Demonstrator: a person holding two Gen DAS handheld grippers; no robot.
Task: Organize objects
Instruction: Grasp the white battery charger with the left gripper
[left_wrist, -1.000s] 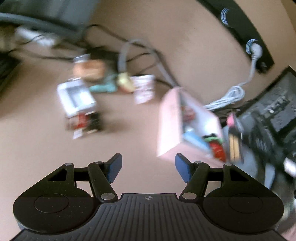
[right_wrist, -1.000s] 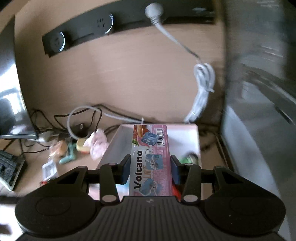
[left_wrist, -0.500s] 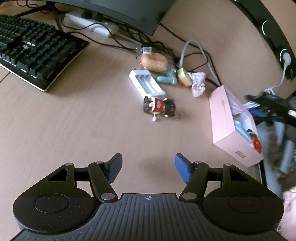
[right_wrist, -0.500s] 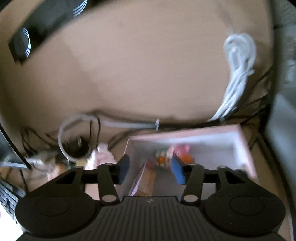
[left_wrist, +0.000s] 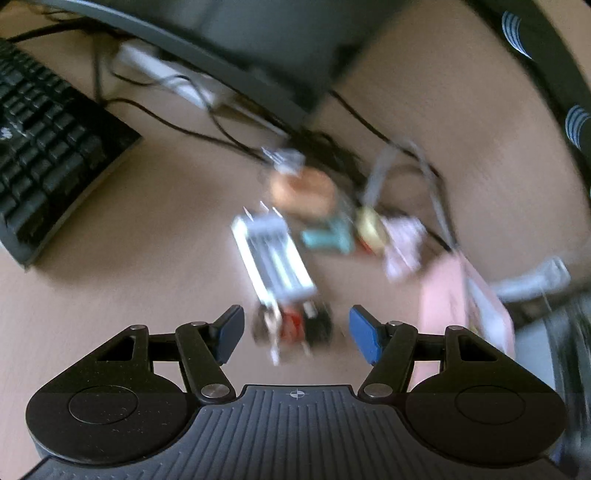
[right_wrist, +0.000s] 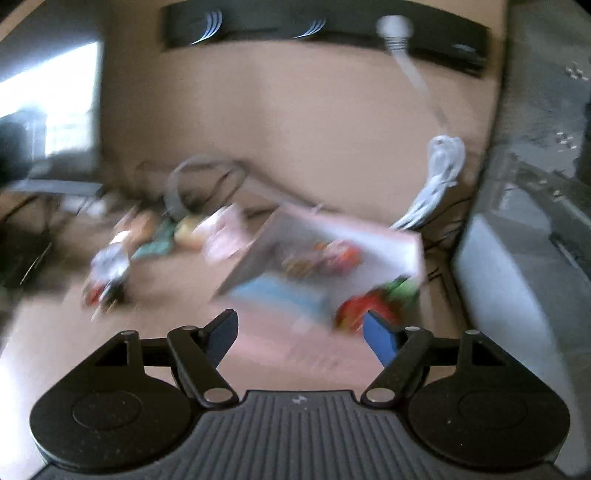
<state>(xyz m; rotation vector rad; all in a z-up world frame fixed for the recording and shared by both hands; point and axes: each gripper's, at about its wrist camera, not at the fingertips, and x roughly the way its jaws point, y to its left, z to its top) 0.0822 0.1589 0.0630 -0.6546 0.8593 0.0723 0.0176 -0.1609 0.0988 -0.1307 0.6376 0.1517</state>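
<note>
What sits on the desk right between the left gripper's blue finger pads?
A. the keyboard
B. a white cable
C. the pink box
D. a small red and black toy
D: the blurred red and black toy lies between the open left gripper's pads, untouched; the pink box is to the right.

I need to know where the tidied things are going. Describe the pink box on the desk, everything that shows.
The pink box is an open, rectangular carton, cardboard by its look, pale pink outside and lighter inside. It rests on the tan desk, open top tilted toward the right wrist camera. Inside lie several blurred items: something light blue, something red and green, and small orange and pink pieces. A coiled white cable lies just behind it. In the left wrist view its pink side shows at the right. Neither gripper touches it.
</note>
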